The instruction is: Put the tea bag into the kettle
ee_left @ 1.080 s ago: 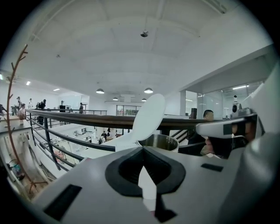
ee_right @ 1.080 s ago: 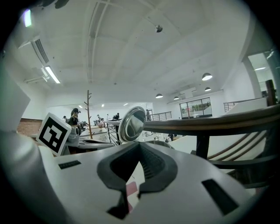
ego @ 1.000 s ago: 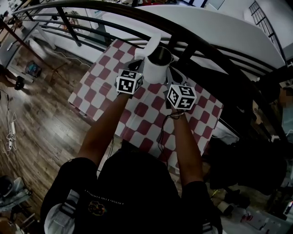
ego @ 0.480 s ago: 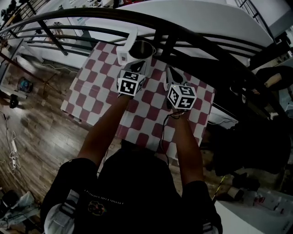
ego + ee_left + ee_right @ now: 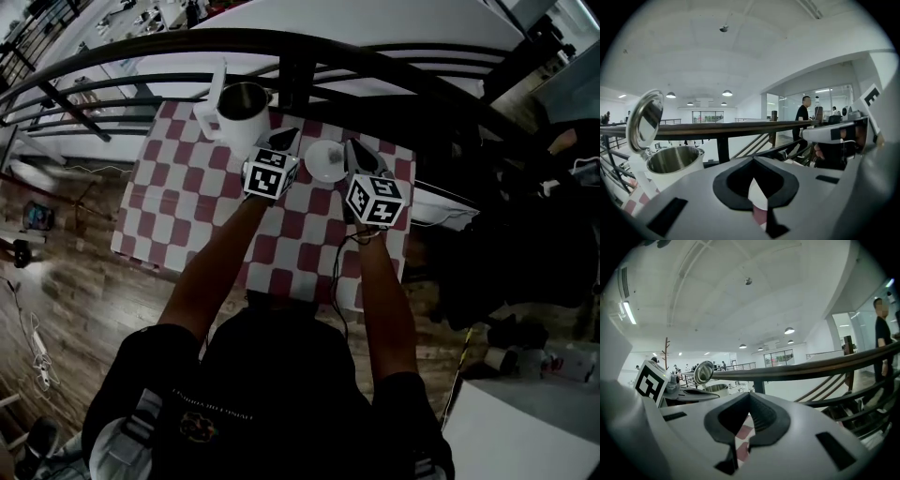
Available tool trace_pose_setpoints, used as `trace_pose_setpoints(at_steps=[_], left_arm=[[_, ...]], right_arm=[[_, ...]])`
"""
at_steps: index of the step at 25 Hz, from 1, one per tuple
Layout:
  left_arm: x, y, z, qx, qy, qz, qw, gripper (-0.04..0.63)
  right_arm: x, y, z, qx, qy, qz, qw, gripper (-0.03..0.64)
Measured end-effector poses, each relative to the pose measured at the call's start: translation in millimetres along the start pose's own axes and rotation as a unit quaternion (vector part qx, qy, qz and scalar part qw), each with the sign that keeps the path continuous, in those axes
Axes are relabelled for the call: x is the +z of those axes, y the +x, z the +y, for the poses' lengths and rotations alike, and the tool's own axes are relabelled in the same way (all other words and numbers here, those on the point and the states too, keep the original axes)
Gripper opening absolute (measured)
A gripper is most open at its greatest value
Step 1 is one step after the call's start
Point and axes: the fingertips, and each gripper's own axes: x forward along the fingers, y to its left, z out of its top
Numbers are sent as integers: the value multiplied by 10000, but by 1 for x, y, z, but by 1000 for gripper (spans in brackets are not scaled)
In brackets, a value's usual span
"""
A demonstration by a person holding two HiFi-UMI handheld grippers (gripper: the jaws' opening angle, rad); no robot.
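A white kettle point(image 5: 240, 105) with a steel inside stands at the far left of the red-and-white checked table point(image 5: 178, 202), its lid point(image 5: 645, 119) hinged up. In the left gripper view the kettle point(image 5: 675, 161) sits left of the jaws. A small white saucer point(image 5: 325, 161) lies between my two grippers. My left gripper point(image 5: 288, 137) is shut with nothing in it, just right of the kettle. My right gripper point(image 5: 352, 146) is at the saucer's right rim, jaws together and empty. I cannot make out a tea bag in any view.
A black railing point(image 5: 375, 56) runs along the table's far edge, close behind the kettle and both grippers. A person point(image 5: 804, 110) stands beyond it. Wooden floor point(image 5: 66, 281) lies left of the table, and dark clutter point(image 5: 506, 272) to the right.
Both grippers have moved right, away from the kettle they flanked a second ago. They now stand on either side of the white saucer. Both stay shut.
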Motion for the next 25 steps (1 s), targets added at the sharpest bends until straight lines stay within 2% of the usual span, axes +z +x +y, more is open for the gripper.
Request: trace_pose_setpoints(at_steps=[5, 12, 25], left_arm=[[-1, 22, -41, -385, 146, 113, 9991, 2], [-7, 43, -79, -699, 273, 261, 9968, 2], [-18, 56, -80, -732, 316, 433, 9959, 2]], right_arm=[[-10, -28, -37, -424, 153, 19, 9990, 11], [-23, -53, -73, -772, 283, 100, 9966, 11], [-34, -37, -79, -711, 324, 234, 9967, 11]])
